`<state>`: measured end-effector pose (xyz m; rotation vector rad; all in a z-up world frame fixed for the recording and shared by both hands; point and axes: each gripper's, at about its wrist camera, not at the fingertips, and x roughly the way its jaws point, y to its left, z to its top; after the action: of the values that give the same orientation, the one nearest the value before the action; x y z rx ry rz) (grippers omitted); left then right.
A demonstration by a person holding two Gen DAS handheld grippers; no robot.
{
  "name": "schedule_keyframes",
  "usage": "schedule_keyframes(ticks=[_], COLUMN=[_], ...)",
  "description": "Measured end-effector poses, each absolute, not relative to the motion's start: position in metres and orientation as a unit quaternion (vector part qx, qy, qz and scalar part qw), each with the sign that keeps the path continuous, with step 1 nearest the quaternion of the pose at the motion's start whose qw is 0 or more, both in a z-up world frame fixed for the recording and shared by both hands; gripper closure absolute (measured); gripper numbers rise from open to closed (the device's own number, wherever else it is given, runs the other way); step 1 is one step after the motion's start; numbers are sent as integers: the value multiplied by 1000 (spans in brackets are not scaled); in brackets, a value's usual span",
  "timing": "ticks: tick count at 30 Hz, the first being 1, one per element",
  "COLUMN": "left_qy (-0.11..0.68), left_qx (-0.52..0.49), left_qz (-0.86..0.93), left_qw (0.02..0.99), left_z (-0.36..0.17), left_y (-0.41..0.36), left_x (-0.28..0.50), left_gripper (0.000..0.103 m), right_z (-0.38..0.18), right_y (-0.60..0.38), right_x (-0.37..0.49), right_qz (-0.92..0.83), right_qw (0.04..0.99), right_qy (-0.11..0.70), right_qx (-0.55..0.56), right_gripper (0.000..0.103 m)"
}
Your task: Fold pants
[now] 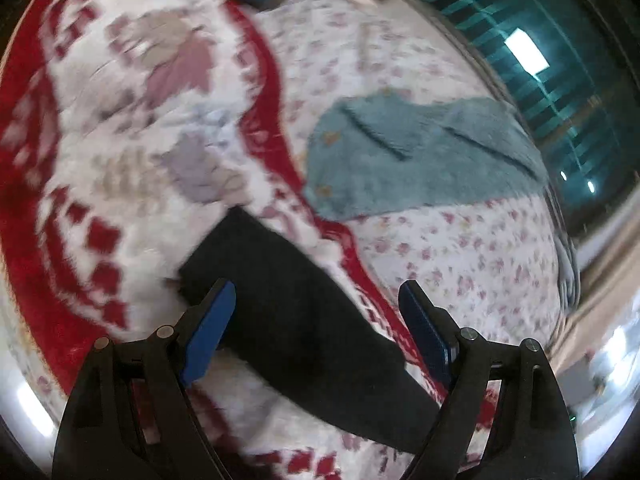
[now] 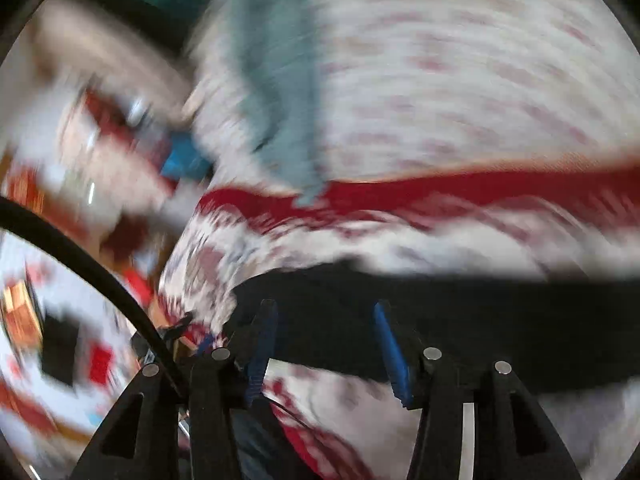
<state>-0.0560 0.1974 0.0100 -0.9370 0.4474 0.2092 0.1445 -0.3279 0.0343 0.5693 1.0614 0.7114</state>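
Observation:
Dark pants (image 1: 304,344) lie as a folded black strip on a red-and-white patterned blanket (image 1: 100,152). My left gripper (image 1: 316,286) hovers over one end of the strip, open wide, its blue pads (image 1: 208,332) on either side with nothing pinched. The right wrist view is heavily blurred. There the pants (image 2: 500,320) run as a black band across the lower frame. My right gripper (image 2: 325,305) stands open right at the band's end, blue pads (image 2: 390,352) apart; the cloth lies behind them and I see no pinch.
A teal fuzzy garment (image 1: 420,152) lies on the floral bedsheet (image 1: 460,260) beyond the pants, also seen as a teal streak (image 2: 280,80). A dark window (image 1: 560,80) lies past the bed's far edge. Blurred clutter (image 2: 60,320) sits off the bed at left.

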Motion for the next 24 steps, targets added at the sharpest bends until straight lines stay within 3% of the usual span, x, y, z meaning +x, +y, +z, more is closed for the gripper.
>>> schedule_keyframes(ticks=[7, 14, 24], left_qy=[369, 330, 334], left_qx=[-465, -562, -568], left_qz=[-116, -101, -104], left_qw=[796, 751, 745], left_z=[-27, -44, -44], left_y=[137, 170, 169], left_x=[15, 3, 0], left_gripper=[18, 18, 18], right_z=[-54, -89, -96], right_y=[-420, -463, -477], right_x=[134, 138, 154], right_qz=[222, 115, 126], right_qw=[664, 626, 645], right_qy=[559, 541, 516], right_qx=[444, 550, 549], right_gripper=[53, 53, 53])
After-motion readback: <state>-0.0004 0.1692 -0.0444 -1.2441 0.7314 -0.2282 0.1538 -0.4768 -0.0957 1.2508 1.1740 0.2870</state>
